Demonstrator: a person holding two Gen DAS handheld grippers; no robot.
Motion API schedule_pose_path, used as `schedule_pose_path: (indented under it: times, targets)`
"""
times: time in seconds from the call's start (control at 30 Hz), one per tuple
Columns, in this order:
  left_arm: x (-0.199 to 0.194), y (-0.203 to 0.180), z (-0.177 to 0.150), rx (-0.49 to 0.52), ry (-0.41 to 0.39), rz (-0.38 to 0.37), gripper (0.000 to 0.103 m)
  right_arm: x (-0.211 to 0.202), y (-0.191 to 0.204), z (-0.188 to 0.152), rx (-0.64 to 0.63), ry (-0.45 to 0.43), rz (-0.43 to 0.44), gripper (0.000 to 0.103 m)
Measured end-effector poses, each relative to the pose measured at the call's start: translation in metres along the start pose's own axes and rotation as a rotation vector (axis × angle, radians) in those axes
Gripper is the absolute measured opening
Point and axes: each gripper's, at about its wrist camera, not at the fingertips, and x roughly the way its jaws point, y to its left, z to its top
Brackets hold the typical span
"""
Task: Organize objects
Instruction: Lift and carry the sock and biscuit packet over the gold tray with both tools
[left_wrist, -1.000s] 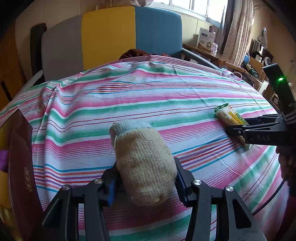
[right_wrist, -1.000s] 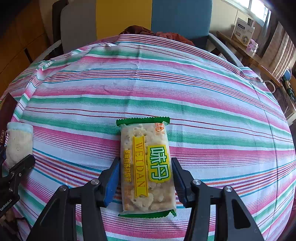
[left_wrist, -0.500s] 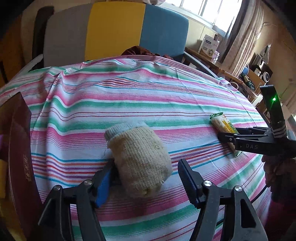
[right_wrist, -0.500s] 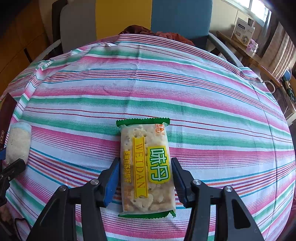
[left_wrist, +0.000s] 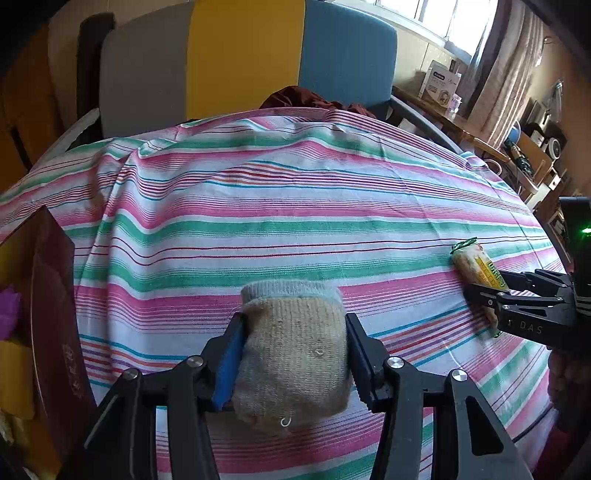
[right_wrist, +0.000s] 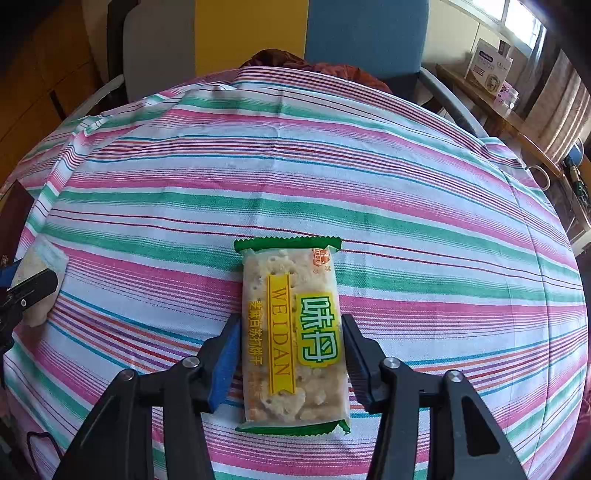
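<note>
We are near the start of the sorting. Our left gripper (left_wrist: 293, 354) has its jaws clamped on the rolled sock (left_wrist: 293, 354), which rests on the striped cloth (left_wrist: 295, 206) over the bench. Our right gripper (right_wrist: 290, 356) has its jaws against both sides of the cracker packet (right_wrist: 291, 332), which lies flat on the cloth. A dark red box (left_wrist: 55, 317) stands at the left edge. Neither item has reached a destination; we judge lifting and placing both remain.
</note>
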Motion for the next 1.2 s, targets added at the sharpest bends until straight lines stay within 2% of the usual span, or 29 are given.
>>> schedule_pose_path:
  times: [0.17,0.3,0.57,0.73,1.0,1.2]
  targets:
    - [-0.018,0.002,-0.008,0.035,-0.003,0.018,0.05,0.0,0.0,-0.002,-0.006,-0.011,0.0,0.049]
    - [-0.053,0.01,-0.013,0.062,-0.055,0.037,0.05,0.0,-0.002,-0.004,0.002,-0.021,0.009,0.049]
    - [-0.125,0.055,-0.024,0.033,-0.173,0.12,0.051,-0.002,0.002,-0.008,-0.015,-0.052,-0.011,0.049]
    - [-0.151,0.089,-0.036,-0.008,-0.192,0.179,0.051,-0.001,0.005,-0.008,-0.03,-0.05,-0.033,0.048]
    - [-0.17,0.134,-0.059,-0.086,-0.198,0.227,0.051,-0.002,0.012,-0.004,0.041,0.053,-0.083,0.048]
    - [-0.176,0.153,-0.074,-0.132,-0.197,0.22,0.051,-0.009,0.028,-0.011,0.118,0.124,-0.025,0.048]
